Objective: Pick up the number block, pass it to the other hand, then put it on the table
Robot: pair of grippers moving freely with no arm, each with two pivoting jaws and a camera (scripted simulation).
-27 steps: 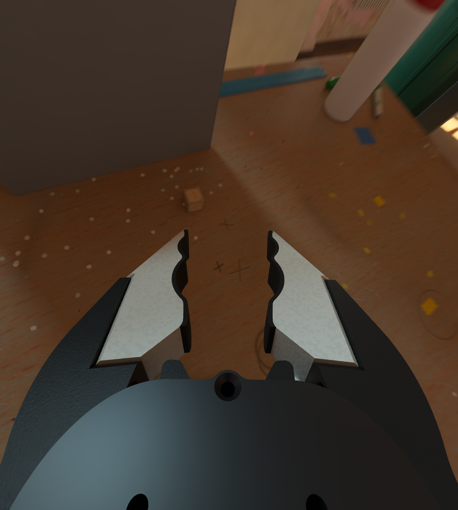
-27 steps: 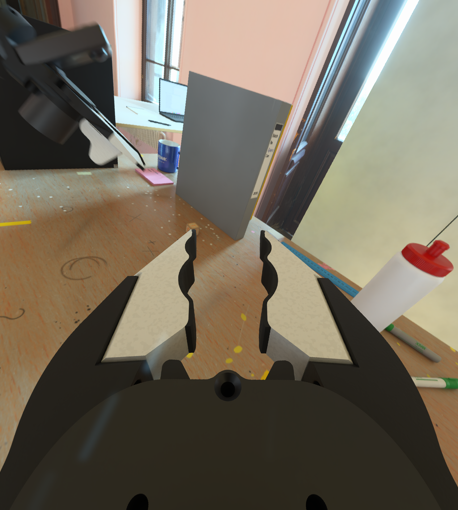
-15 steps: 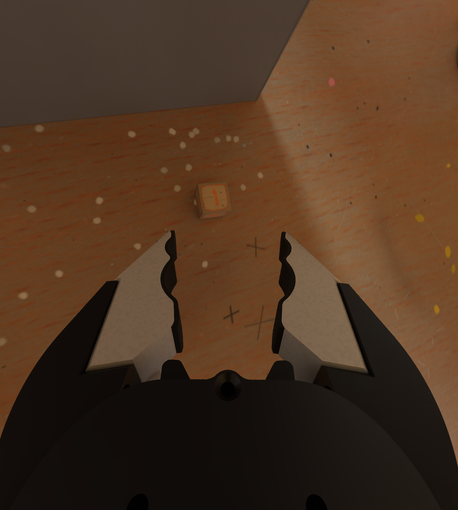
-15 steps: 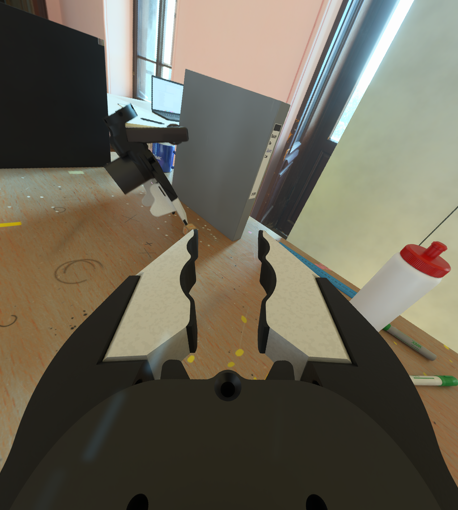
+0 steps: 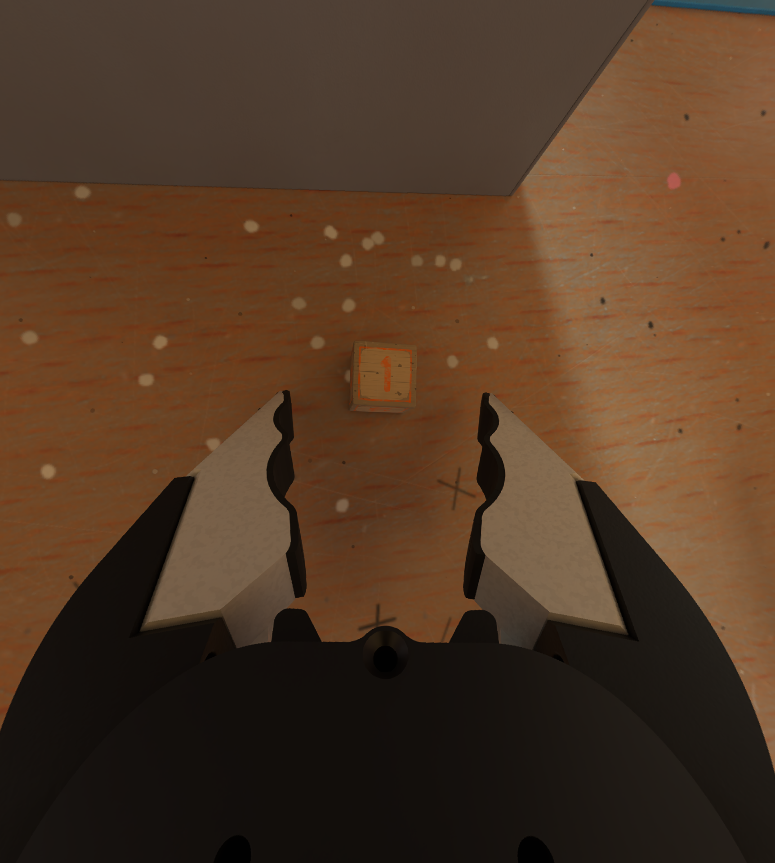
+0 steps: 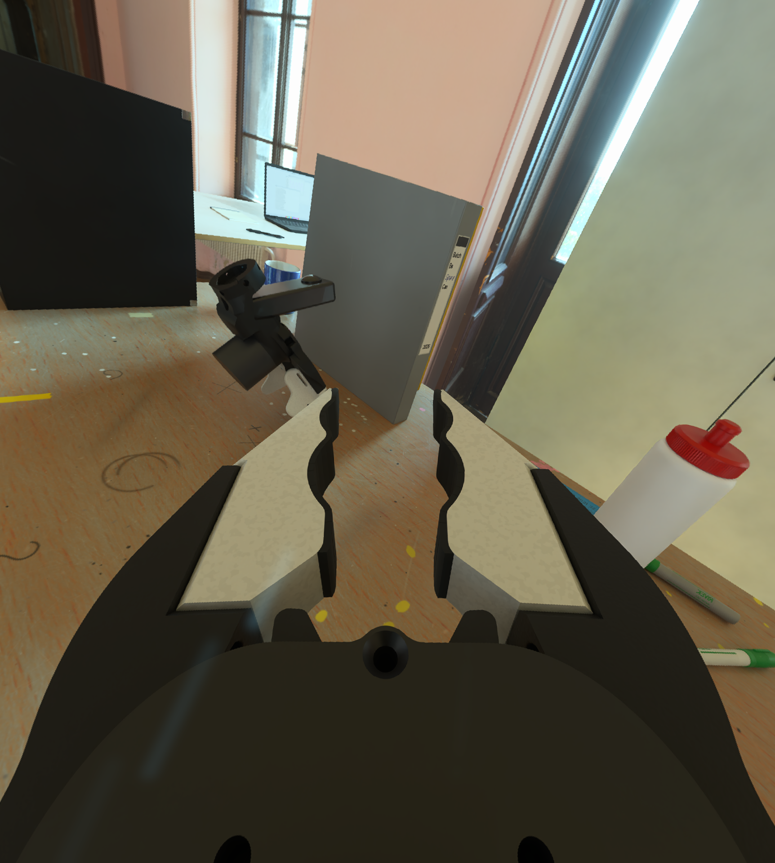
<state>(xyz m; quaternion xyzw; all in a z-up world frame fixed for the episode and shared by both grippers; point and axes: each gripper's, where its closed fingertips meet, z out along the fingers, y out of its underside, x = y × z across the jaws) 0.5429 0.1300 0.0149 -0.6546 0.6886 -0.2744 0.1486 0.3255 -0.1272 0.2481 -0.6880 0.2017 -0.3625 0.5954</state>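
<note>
Standing close behind the number block (image 5: 383, 377) is a big grey binder (image 5: 283, 88); the left gripper (image 5: 383, 397) hangs wide open above it, the right gripper (image 6: 383, 397) empty and part open.

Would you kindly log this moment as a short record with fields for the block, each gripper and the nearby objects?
number block: small wooden cube, resting on the table, not held
left gripper: open, above the block, which lies just past its fingertips
right gripper: open, empty, away from the block
grey binder: upright, just beyond the block
white bottle: red cap, at the table's right edge
progress: pickup not yet done
</note>
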